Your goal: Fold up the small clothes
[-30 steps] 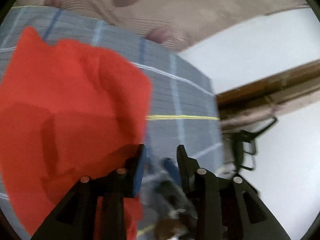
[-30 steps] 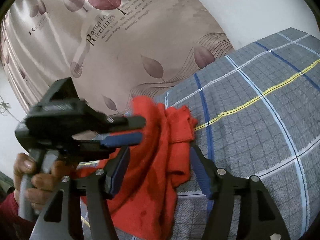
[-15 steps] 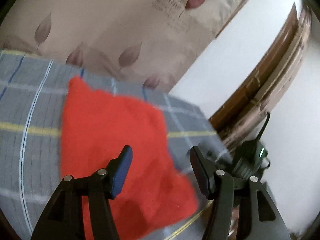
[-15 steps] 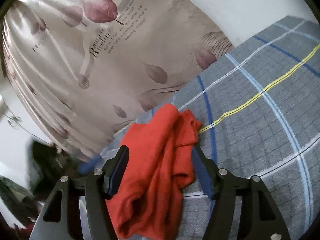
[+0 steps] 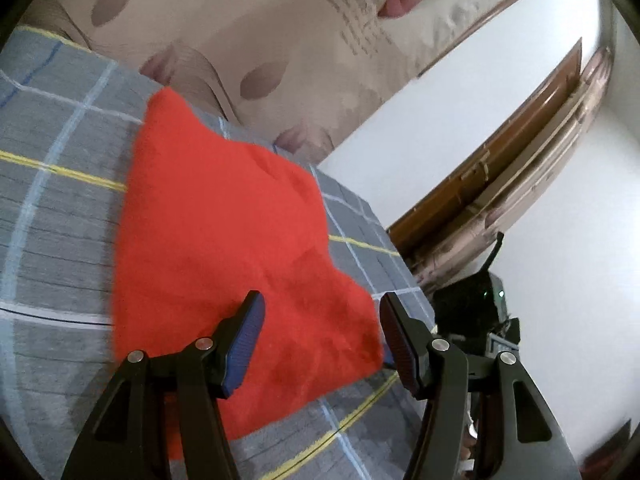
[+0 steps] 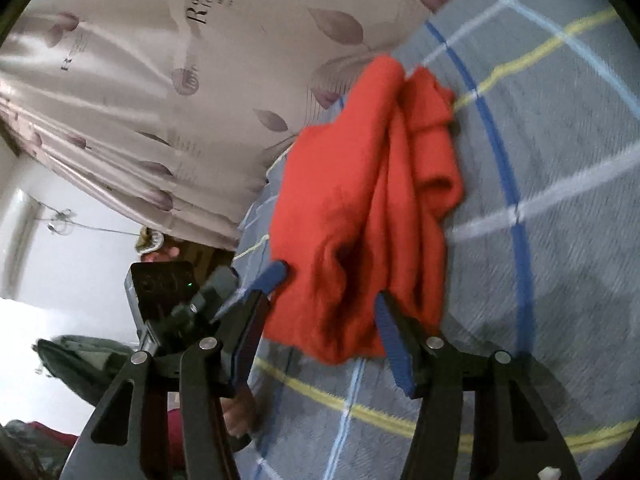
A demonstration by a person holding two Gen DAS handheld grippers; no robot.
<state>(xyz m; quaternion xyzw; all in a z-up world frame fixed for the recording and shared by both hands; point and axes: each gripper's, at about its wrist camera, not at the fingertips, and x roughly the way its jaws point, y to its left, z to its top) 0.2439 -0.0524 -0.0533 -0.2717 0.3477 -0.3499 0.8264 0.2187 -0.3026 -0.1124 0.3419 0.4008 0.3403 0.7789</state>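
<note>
Nearest to me are the two black claws with blue pads. The left claw [image 5: 320, 320] hangs just over the near edge of the soft red cloth [image 5: 224, 240]. Its fingers are spread apart with a clear gap, and the blue pads [image 5: 246, 340] press on nothing. The cloth lies under the gap, not pinched.

The right claw [image 6: 320, 332] comes at the same red cloth [image 6: 372, 208] from the other side. Its fingers are closing right now. The near end of the cloth sits in the space between them, but the pads do not squeeze it yet, so this claw holds nothing too.

The red cloth lies on the grey checked blanket with white, blue and yellow lines [image 5: 52, 216]. From the left claw it looks mostly flat. From the right claw it looks bunched up in long folds.

Just left of the right claw, a hand [image 6: 240, 412] grips the handle of the other black tool.

Farther back, past the blanket, hangs a pale pink curtain with leaf shapes and printed words [image 6: 168, 60]. Far off on the right in the left claw's view are a white wall [image 5: 420, 128] and a brown wooden frame [image 5: 500, 176].
</note>
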